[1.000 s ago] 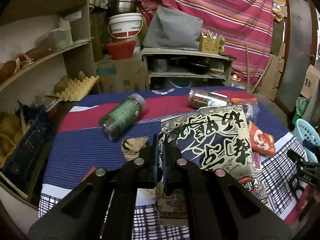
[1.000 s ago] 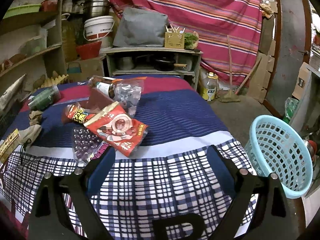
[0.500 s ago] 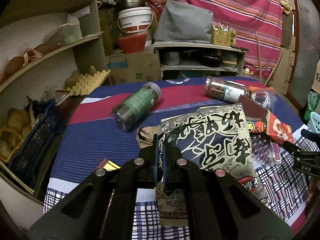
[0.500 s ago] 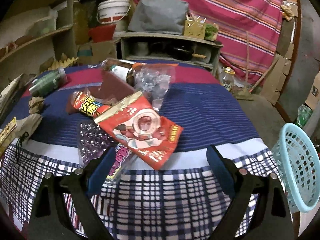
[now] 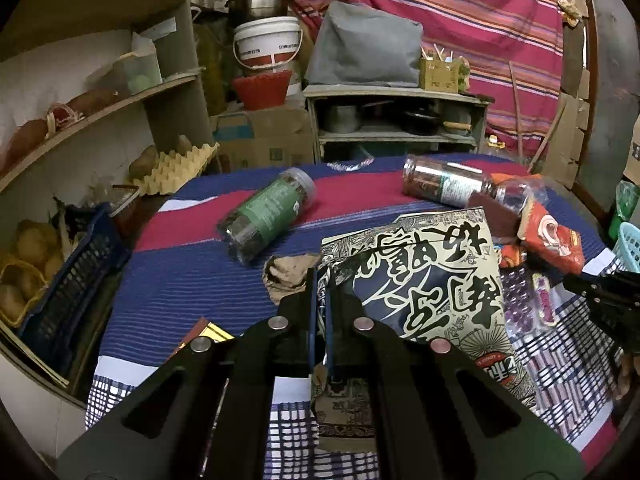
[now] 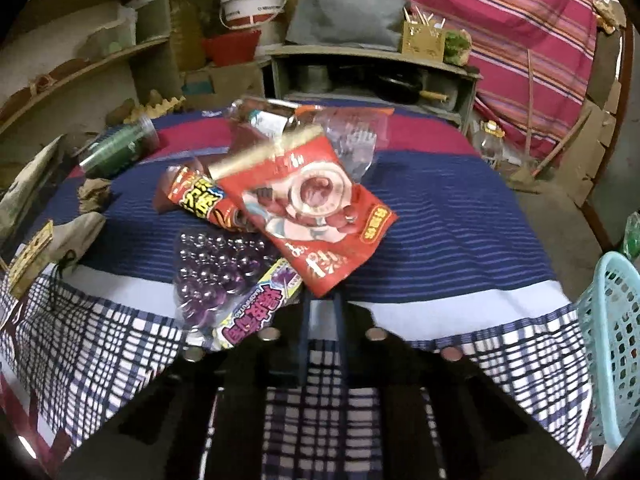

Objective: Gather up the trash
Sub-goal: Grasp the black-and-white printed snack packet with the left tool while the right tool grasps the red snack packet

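Trash wrappers (image 6: 312, 212) litter a striped tablecloth (image 6: 440, 216) before cluttered shelves (image 5: 120, 96).

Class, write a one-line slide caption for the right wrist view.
Right gripper closes on a red snack bag above the tablecloth, basket alongside.

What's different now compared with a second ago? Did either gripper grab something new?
The right gripper moved in toward the pile and closed from wide open onto the corner of the red snack bag, lifting it. The left gripper stayed shut on the black-and-cream bag. The jars and blue basket stayed put.
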{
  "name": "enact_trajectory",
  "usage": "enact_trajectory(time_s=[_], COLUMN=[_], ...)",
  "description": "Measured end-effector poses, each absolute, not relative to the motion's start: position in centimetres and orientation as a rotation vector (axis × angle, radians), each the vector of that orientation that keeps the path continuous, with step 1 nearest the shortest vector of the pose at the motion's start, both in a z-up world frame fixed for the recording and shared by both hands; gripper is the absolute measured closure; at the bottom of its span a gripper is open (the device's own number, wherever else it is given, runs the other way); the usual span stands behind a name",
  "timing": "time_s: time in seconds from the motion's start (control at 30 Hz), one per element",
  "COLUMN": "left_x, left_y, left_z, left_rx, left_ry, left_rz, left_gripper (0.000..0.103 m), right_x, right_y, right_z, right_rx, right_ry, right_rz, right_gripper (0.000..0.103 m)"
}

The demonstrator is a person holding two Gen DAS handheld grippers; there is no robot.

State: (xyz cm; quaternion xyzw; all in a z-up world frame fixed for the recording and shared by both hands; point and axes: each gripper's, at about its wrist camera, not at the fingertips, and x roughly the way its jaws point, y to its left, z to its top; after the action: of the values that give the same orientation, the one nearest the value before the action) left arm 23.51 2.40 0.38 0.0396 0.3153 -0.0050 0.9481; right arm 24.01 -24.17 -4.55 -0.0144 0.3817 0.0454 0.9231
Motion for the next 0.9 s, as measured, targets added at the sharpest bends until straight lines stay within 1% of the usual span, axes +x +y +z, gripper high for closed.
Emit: enact_trajectory(time_s=[0.07, 0.1, 0.13, 0.37, 0.57, 0.63, 0.67, 0.7, 0.9], left_x=[23.2, 23.1, 22.9, 21.8, 21.1, 21.0, 21.1, 21.1, 21.9], left_y=[1.9, 1.6, 1.3, -0.8, -1.6, -1.6, -1.6, -1.6, -0.3], left_z=[0.8, 1.0, 1.1, 2.1, 2.3, 2.1, 1.9, 1.8, 0.8], left_rx=[0.083, 0.085, 0.086, 0.100, 0.102, 0.108, 0.112, 0.116, 0.103], left_ry=[0.632, 0.629, 0.625, 0.609, 0.599, 0.603, 0.605, 0.606, 0.627], left_rz=[-0.015, -0.019, -0.022, -0.056, -0.068, -0.064, -0.062, -0.058, -0.039], left_gripper=[0.101, 0.101, 0.101, 0.101, 0.101, 0.101, 0.101, 0.101, 0.101], right_x=[23.3, 23.0, 22.8, 20.4, 19.9, 20.2, 20.3, 20.3, 22.3], right_y=[-24.8, -25.1, -25.3, -27.5, -29.0, -29.1, -29.1, -28.8, -25.7], right_z=[-3.9, -3.6, -3.4, -1.5, -1.7, -2.1, -2.1, -2.1, -2.7], right_rx=[-0.018, -0.015, -0.015, 0.005, 0.025, 0.035, 0.040, 0.036, -0.062], right_ry=[0.771, 0.763, 0.759, 0.722, 0.747, 0.756, 0.744, 0.728, 0.738], right_rz=[0.098, 0.098, 0.097, 0.079, 0.048, 0.036, 0.026, 0.018, 0.054], right_gripper=[0.095, 0.098, 0.098, 0.098, 0.096, 0.072, 0.041, 0.031, 0.031])
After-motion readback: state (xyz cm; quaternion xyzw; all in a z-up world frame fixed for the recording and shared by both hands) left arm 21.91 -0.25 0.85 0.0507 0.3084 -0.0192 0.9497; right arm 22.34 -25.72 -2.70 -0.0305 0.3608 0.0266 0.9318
